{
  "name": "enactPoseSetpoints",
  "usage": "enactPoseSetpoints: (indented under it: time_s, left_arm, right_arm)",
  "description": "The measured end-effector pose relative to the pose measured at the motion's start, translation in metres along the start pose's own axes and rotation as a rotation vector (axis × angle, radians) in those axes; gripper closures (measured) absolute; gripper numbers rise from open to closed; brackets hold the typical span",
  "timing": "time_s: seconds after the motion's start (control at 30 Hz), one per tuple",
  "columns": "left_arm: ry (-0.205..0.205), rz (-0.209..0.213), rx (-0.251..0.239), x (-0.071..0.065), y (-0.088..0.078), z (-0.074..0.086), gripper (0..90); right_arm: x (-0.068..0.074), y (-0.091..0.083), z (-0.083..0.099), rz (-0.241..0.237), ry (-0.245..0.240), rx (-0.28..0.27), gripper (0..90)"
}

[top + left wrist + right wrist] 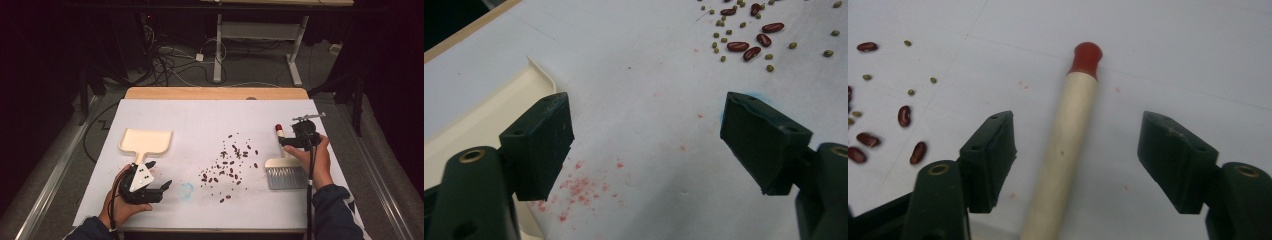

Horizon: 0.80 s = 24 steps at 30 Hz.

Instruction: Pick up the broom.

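Right gripper jaws wide, straddling brush handle, not touching. Left gripper jaws wide over white table cover, beside cream dustpan. Beans scattered between.

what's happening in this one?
A person is setting up to sweep spilled beans off the white table cover. The right gripper is lined up over the brush handle, jaws open on either side and not yet pressing on it; the brush bristles rest on the cover to the right of the beans. The left gripper is open with nothing between its jaws, right beside the cream dustpan. Nothing has been swept into the pan yet.
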<state>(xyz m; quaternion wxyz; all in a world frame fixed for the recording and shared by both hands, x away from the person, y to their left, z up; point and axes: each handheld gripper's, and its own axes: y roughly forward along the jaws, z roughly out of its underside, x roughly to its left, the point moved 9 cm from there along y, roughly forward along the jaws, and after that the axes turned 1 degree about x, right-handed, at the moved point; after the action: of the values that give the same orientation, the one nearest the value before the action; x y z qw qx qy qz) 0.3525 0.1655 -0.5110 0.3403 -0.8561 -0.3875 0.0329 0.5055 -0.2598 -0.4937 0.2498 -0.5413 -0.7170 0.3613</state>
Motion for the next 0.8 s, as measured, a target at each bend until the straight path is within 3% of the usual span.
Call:
enactPoseSetpoints:
  time_s: [0.13, 0.2, 0.27, 0.33, 0.37, 0.4, 0.53, 0.57, 0.8]
  left_arm:
    - [0.012, -0.001, 0.014, 0.001, 0.003, 0.002, 20.4]
    - [0.012, 0.0, 0.014, 0.002, 0.004, 0.002, 20.4]
    - [0.016, 0.004, 0.017, 0.002, 0.004, 0.002, 20.4]
    - [0.019, 0.006, 0.021, 0.003, 0.005, 0.002, 20.4]
    - [0.02, 0.005, 0.024, 0.003, 0.005, 0.003, 20.4]
    - [0.025, 0.004, 0.027, 0.002, 0.006, 0.003, 20.4]
    - [0.035, 0.007, 0.02, 0.0, 0.004, 0.001, 20.4]
    - [0.036, 0.006, 0.018, 0.0, 0.005, 0.001, 20.4]
    - [0.044, 0.011, 0.017, -0.001, 0.008, -0.003, 20.5]
  right_arm:
    - [-0.003, 0.03, 0.004, 0.003, -0.028, 0.174, 37.8]
    - [-0.007, 0.039, 0.006, 0.02, -0.03, 0.232, 39.7]
    - [-0.008, 0.04, 0.004, 0.007, -0.015, 0.242, 42.0]
    - [-0.004, 0.04, 0.002, -0.004, -0.045, 0.244, 54.0]
    - [-0.004, 0.04, 0.002, -0.004, -0.045, 0.244, 54.0]
    - [0.002, 0.039, 0.002, -0.008, -0.078, 0.251, 61.2]
    - [0.004, 0.04, 0.001, 0.006, -0.066, 0.247, 62.5]
    - [0.003, 0.039, 0.002, 0.0, -0.032, 0.241, 63.4]
    - [0.006, 0.039, 0.002, 0.0, -0.008, 0.216, 69.9]
